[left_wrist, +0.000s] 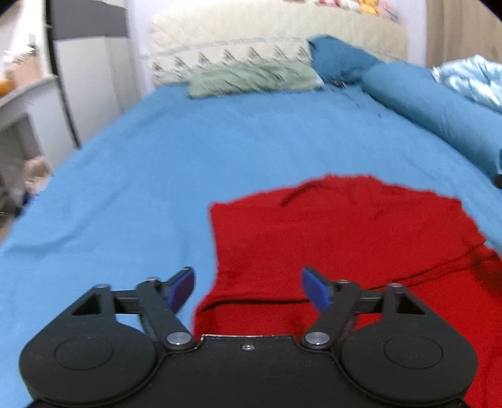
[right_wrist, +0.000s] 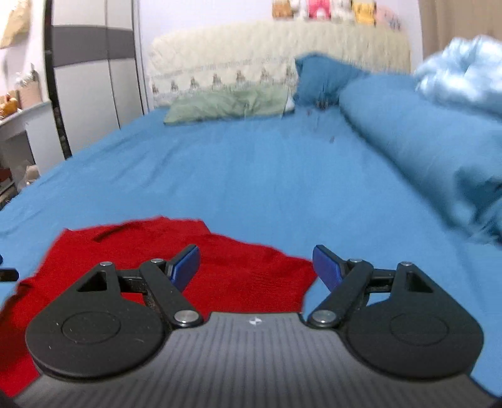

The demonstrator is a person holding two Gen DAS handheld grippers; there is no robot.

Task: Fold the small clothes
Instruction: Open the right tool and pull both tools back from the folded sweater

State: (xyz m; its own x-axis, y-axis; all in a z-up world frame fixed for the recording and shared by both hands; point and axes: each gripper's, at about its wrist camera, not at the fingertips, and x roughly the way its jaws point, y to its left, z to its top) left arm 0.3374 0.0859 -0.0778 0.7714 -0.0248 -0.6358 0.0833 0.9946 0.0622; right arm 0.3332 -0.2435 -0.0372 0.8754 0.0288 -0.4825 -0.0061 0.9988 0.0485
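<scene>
On the bed, near edge: a red garment (left_wrist: 345,244) is lying spread flat on the blue sheet (left_wrist: 141,175), with a fold line running across its near part.
Left tongs (left_wrist: 248,288): standing wide open and gripping nothing; the garment's left edge is passing under the gap between the blue pads (left_wrist: 182,287), so one pad is hanging over bare sheet and the other over red cloth, without touching it.
Right tongs (right_wrist: 255,266): also gaping wide and empty; the garment's right end is lying below the gap, with its corner reaching towards the right-hand pad.
Garment across the pair: it is lying between and beneath both tongs, nearer the bed's foot than its head.
Bed, far end: a green pillow (left_wrist: 254,78) is lying against the pale patterned headboard (left_wrist: 235,40), with a dark blue pillow (left_wrist: 339,56) beside it.
Bed, right side: a rolled blue duvet (right_wrist: 423,141) is running along the edge, with a light blue satin bundle (right_wrist: 464,75) behind it.
Room: a grey and white wardrobe (right_wrist: 94,72) is standing to the left, and soft toys (right_wrist: 323,8) are sitting in a row above the headboard.
</scene>
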